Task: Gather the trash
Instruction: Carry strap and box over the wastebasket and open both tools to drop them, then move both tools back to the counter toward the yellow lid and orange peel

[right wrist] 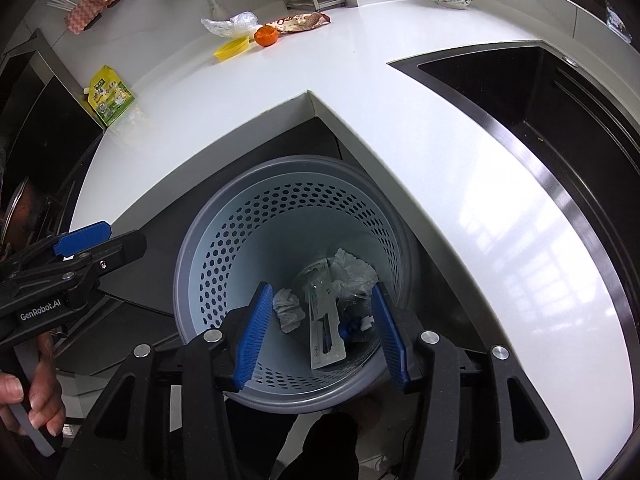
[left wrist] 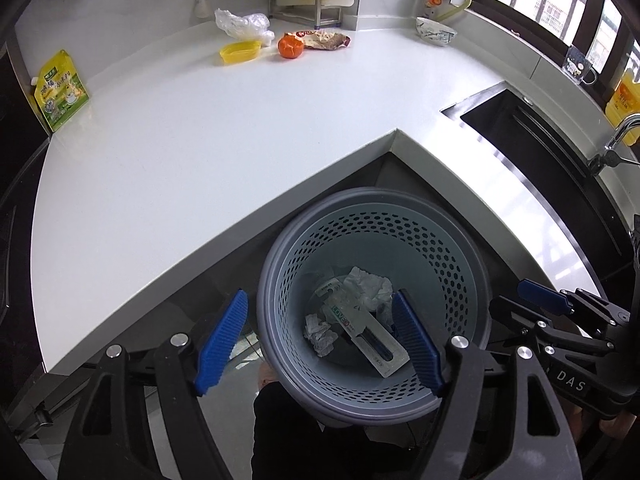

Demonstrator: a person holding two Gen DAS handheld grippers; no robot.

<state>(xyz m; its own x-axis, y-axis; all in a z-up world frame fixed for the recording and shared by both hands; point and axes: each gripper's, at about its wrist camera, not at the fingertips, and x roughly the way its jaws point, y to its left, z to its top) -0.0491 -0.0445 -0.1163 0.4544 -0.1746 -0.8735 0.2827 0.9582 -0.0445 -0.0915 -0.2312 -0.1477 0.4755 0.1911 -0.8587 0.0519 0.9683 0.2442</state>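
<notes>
The remaining trash is seen grouped at the far back of the white counter [left wrist: 248, 128], at about twelve o'clock from both hand-held grippers and well apart from them: a crumpled clear plastic bag [left wrist: 242, 24], a shallow yellow tray [left wrist: 240, 51] just in front of it, an orange peel [left wrist: 290, 46] beside the tray, and a flattened brown snack wrapper [left wrist: 326, 40] touching or nearly touching the peel. The wrapper's long axis is laid roughly from nine to three o'clock, along the back wall. Directly below the hand-held grippers, in the inner corner of the counter, the perforated grey bin [left wrist: 440, 240] is found, with crumpled paper [left wrist: 370, 286] and a long flat package [left wrist: 366, 334] already lying at its bottom. The left hand-held gripper [left wrist: 326, 344] is held over the bin with its blue pads spread wide; nothing is clamped between them and nothing is touched. The right hand-held gripper [right wrist: 320, 338] is likewise held over the bin mouth, its pads parted to a middling width, empty, with the bin's contents merely seen through the gap. Neither hand is clearly favoured; the tray and bag are judged slightly nearer the left hand, the wrapper nearer the right. A long reach forward over the counter is judged to be called for next.
</notes>
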